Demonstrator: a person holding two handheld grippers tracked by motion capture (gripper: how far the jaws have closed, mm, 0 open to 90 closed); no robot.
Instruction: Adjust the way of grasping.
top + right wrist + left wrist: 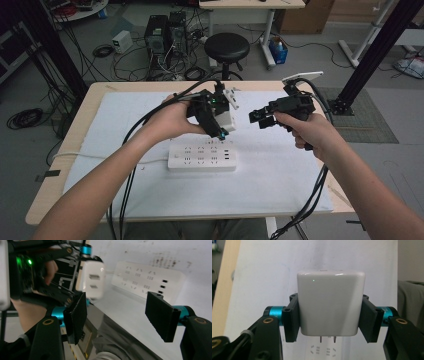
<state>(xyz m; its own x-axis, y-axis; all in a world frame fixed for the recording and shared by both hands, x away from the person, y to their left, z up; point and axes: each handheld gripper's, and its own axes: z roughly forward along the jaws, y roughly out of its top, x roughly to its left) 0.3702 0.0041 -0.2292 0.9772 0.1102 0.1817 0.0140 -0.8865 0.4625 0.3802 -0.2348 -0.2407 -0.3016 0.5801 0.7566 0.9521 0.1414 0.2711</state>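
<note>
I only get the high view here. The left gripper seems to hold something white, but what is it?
Observer: A white plug adapter, clamped between the left gripper's two black pads. Two metal prongs stick out of its far end.
Operator: Where do the prongs point?
Observer: At the power strip, whose sockets show just beyond them in the left gripper view. The prongs are not in a socket.
Operator: And the right gripper, is it holding anything?
Observer: No. The right gripper is open, with nothing between its pads; past them lie the power strip and the adapter.
</note>
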